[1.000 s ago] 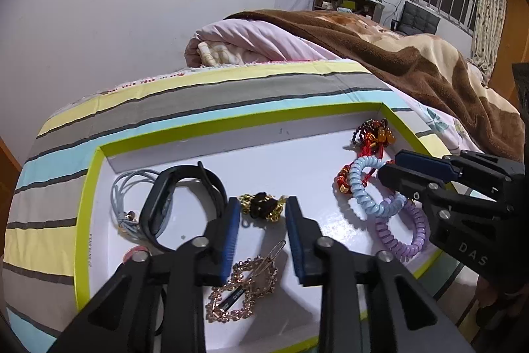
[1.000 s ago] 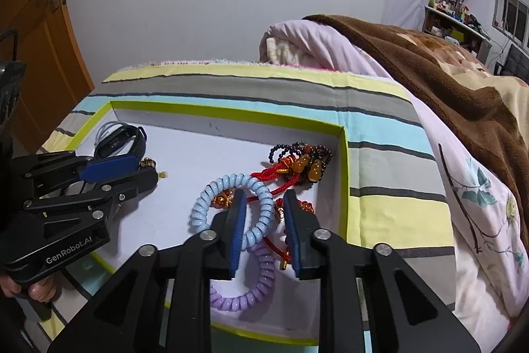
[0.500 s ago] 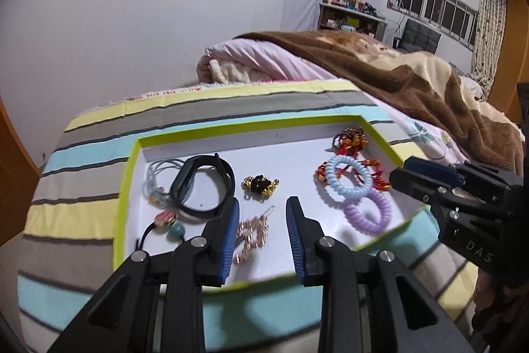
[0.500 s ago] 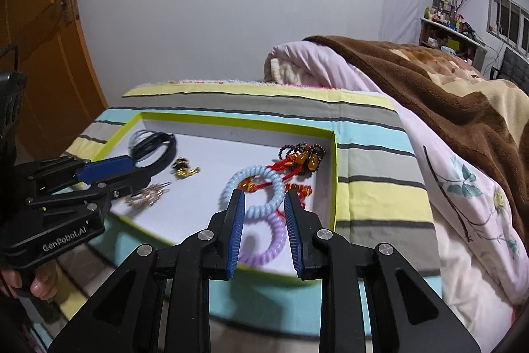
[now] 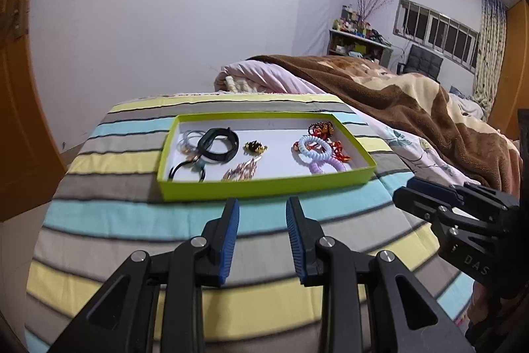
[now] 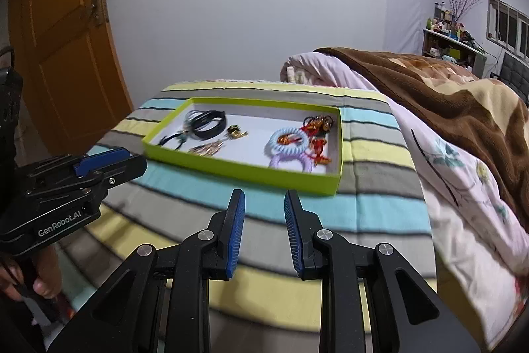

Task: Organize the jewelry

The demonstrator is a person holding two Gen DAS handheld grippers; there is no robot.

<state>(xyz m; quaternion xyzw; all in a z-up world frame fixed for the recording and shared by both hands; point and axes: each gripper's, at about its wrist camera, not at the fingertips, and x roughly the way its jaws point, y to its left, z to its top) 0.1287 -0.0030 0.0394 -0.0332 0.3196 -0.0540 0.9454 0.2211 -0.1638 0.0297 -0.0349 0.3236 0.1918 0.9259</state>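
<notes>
Both my grippers, left gripper (image 5: pixel 261 204) and right gripper (image 6: pixel 264 197), gape empty | jewelry all in tray (image 5: pixel 264 189) ahead | nothing visibly left

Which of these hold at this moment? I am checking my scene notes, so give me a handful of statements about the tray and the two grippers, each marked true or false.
1. The lime-green shallow cardboard tray rests on the striped bedspread. True.
2. The left gripper is clamped on the pale blue spiral hair tie. False: its jaws are open and empty, short of the tray.
3. The pale blue spiral hair tie lies at the tray's right end, the black wristband at its left. True.
4. The lilac spiral hair tie lies outside the tray on the bedspread. False: it is inside, by the near wall.
5. The right gripper holds nothing. True.
</notes>
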